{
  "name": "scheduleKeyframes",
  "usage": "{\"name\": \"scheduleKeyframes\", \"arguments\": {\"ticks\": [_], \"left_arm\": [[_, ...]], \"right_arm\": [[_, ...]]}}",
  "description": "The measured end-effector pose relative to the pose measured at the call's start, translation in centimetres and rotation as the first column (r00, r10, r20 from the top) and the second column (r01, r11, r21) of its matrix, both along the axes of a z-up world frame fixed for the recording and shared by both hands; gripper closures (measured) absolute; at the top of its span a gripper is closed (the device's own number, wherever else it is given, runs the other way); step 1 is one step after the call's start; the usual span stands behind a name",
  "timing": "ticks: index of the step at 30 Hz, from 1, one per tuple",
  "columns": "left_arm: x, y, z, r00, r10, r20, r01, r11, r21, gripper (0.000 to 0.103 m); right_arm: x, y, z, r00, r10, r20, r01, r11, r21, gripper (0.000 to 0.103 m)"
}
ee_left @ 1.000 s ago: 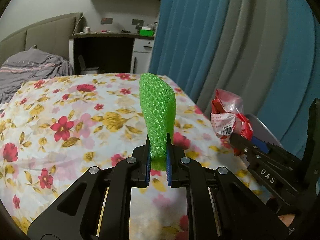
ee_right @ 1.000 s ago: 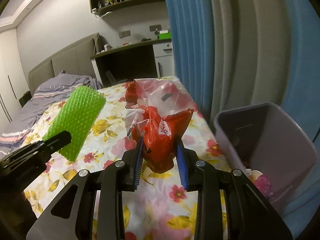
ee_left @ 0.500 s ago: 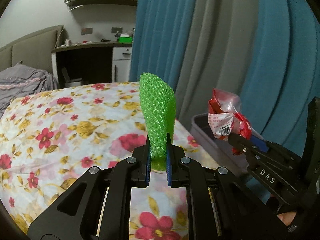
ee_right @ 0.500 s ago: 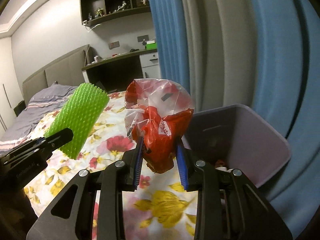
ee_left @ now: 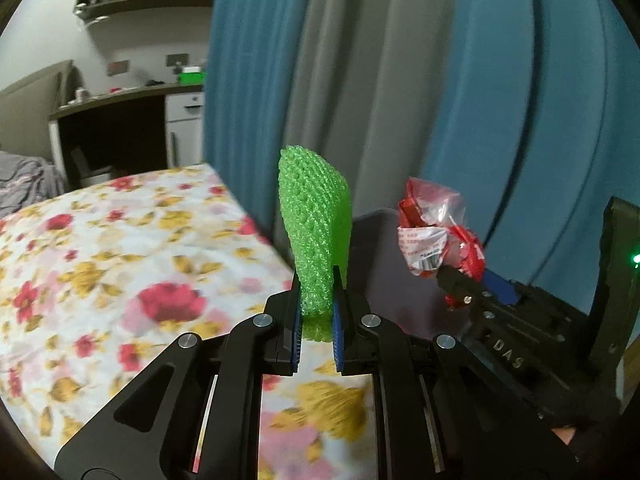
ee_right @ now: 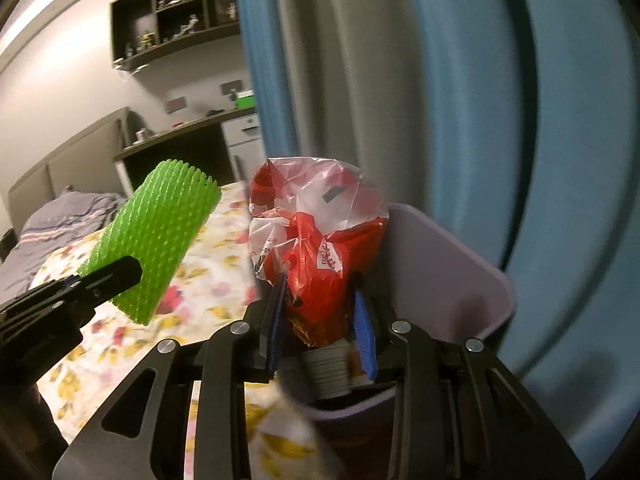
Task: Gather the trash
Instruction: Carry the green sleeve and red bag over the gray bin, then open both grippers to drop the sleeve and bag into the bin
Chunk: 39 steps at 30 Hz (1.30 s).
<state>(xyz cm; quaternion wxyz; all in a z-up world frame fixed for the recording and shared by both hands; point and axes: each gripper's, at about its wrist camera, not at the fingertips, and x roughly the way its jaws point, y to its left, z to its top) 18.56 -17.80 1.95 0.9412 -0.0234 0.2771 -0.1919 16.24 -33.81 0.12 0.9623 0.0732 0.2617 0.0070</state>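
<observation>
My left gripper (ee_left: 316, 300) is shut on a green foam net sleeve (ee_left: 316, 232), which stands upright between its blue pads above the edge of the floral bed. The same sleeve (ee_right: 156, 240) shows at the left of the right wrist view. My right gripper (ee_right: 320, 304) is shut on a crumpled red and clear plastic bag (ee_right: 320, 248) and hangs over the open purple bin (ee_right: 460, 272) beside the bed. In the left wrist view the bag (ee_left: 436, 240) and the right gripper (ee_left: 460, 284) sit to the right, in front of the bin (ee_left: 384, 264).
The bed with the floral sheet (ee_left: 120, 280) fills the left. Blue and grey curtains (ee_left: 460, 80) hang close behind the bin. A desk (ee_left: 120, 120) and wall shelves (ee_right: 176, 16) stand at the far end of the room. Some items (ee_right: 328, 368) lie inside the bin.
Both grippers have swung right, away from the bed's middle and toward the curtains. The bin now lies right under the red bag, and it has come into the left wrist view.
</observation>
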Motion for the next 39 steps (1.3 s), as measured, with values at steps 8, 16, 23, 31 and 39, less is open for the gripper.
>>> {"name": "scheduleKeyframes", "arguments": {"ticks": [8, 16, 23, 31, 39], "left_arm": [[2.9, -4.5, -1.7, 0.993, -0.100, -0.061, 0.097, 0.994, -0.054, 0.092], [5.7, -6.3, -3.8, 0.982, -0.140, -0.126, 0.127, 0.987, -0.101, 0.091], [7.0, -6.4, -4.9, 0.970, -0.176, -0.166, 0.150, 0.976, -0.157, 0.065], [6.2, -4.2, -4.8, 0.992, -0.009, -0.129, 0.002, 0.998, -0.056, 0.027], [3.9, -1.7, -4.2, 0.995, 0.081, -0.057, -0.081, 0.997, 0.012, 0.023]], "right_arm": [[0.9, -2.4, -1.2, 0.997, -0.078, -0.021, 0.078, 0.997, -0.008, 0.071], [1.7, -3.3, -2.2, 0.993, -0.107, -0.045, 0.106, 0.994, -0.005, 0.069], [2.4, -3.7, -2.5, 0.991, -0.122, -0.063, 0.121, 0.993, -0.007, 0.065], [1.7, -3.9, -2.5, 0.989, -0.138, -0.054, 0.137, 0.990, -0.022, 0.039], [0.6, -2.4, -1.7, 0.991, -0.133, -0.024, 0.131, 0.989, -0.063, 0.016]]}}
